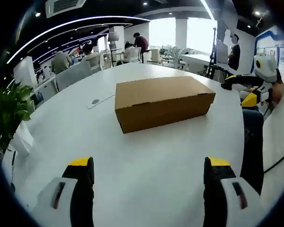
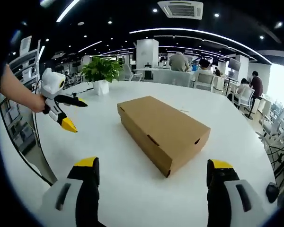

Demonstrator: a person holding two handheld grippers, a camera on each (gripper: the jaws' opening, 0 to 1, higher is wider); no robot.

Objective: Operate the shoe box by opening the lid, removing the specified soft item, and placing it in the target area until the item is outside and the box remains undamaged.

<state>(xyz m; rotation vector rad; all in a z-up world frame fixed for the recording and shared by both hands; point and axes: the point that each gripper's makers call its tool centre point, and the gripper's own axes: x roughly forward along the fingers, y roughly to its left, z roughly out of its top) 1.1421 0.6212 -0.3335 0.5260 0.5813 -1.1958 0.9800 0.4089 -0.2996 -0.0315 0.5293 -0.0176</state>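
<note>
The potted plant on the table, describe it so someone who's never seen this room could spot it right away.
Start at the big white table with the closed brown shoe box in its middle. Look past the box to the table's far edge: the potted plant stands there, leafy green in a white pot, the one living thing on the tabletop.

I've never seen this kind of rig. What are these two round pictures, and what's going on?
A person holds a two-jaw gripper in each hand; a fisheye camera rides on each, looking along its jaws. In the left gripper view, the left gripper is open and empty; the right gripper shows at the right edge. In the right gripper view, the right gripper's jaws also stand apart, holding nothing, and the left one appears with the person's hand. A closed cardboard box sits on a white table, untouched. A potted plant stands behind it.
</note>
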